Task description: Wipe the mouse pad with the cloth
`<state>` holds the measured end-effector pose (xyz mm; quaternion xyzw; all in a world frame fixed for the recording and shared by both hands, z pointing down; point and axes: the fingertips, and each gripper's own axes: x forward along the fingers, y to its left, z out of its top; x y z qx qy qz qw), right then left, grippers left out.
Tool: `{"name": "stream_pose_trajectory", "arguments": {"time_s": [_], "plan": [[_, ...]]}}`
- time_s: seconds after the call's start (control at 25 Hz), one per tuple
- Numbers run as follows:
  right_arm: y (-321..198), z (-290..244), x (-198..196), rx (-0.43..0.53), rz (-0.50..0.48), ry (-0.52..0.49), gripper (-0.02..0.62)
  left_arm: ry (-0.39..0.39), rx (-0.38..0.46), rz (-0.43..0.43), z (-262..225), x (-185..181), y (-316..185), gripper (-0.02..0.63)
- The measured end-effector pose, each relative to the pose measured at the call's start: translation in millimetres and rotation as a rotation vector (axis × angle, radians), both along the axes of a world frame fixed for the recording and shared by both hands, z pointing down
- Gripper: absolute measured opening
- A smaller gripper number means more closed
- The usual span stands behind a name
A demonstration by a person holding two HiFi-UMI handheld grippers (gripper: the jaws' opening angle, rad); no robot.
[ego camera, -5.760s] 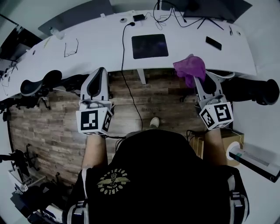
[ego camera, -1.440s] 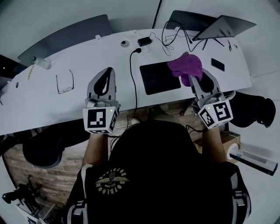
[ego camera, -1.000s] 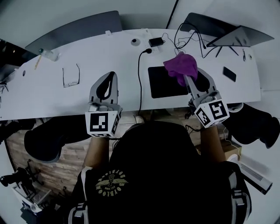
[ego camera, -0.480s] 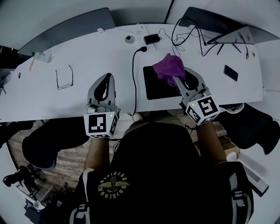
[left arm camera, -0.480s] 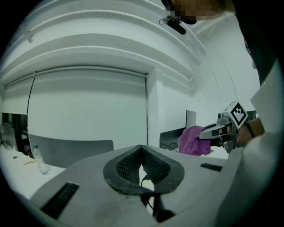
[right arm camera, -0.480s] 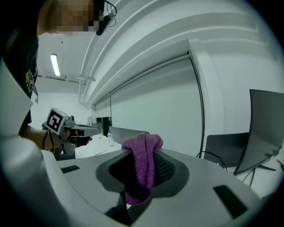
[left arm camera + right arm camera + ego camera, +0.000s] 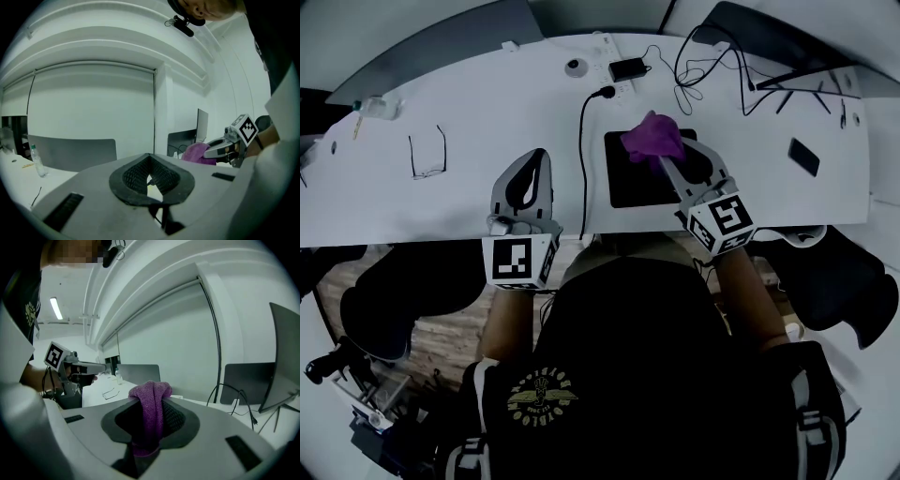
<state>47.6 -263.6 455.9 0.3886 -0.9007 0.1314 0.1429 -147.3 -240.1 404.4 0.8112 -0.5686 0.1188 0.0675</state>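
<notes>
**Right gripper shifted left, cloth now over mouse pad**

Since half a second before, the right gripper point(image 7: 668, 165) had moved leftward and carried the purple cloth point(image 7: 652, 139) further in over the black mouse pad point(image 7: 628, 187). Its fingers were clamped on the cloth point(image 7: 151, 413), which bunched out past the fingertips and hung down between the pads. Cloth sat above the pad's far portion; contact with the pad could not be confirmed. The left gripper point(image 7: 532, 161) kept its place over the white desk point(image 7: 487, 112), fingers pressed together with nothing between them point(image 7: 151, 180). A black cable point(image 7: 581, 159) ran just right of the left fingers. Glasses point(image 7: 427, 155) lay well to their left. A phone point(image 7: 803, 157) lay well right of the right fingers.
</notes>
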Motion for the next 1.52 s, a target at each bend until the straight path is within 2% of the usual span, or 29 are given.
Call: {"name": "stream_pose_trajectory", "arguments": {"time_s": [0.24,0.6,0.8,0.92,1.08,1.2,1.52], "plan": [[-7.0,48.3,-15.2,-0.063,-0.042,0.016,0.089,0.019,-0.054,-0.033,21.5,1.7,-5.3,0.002],[-7.7,138.4,-48.2,-0.156,-0.117,0.095,0.089,0.013,-0.095,0.025,46.7,25.9,3.3,0.002],[-5.1,183.7,-62.5,-0.225,-0.153,0.151,0.089,0.008,-0.166,0.055,52.9,39.4,13.6,0.002],[-6.2,209.2,-62.7,-0.279,-0.133,0.204,0.089,0.002,-0.182,0.051,57.2,39.1,18.3,0.002],[-12.3,237.0,-41.6,-0.335,-0.059,0.289,0.089,0.021,-0.119,0.031,54.2,37.5,14.2,0.002],[-14.2,252.2,-16.4,-0.358,-0.003,0.362,0.089,0.004,-0.149,0.045,57.3,41.2,16.7,0.003],[-22.5,257.3,64.0,-0.378,0.155,0.391,0.091,0.009,-0.107,0.077,52.7,57.0,11.6,0.002]]}}
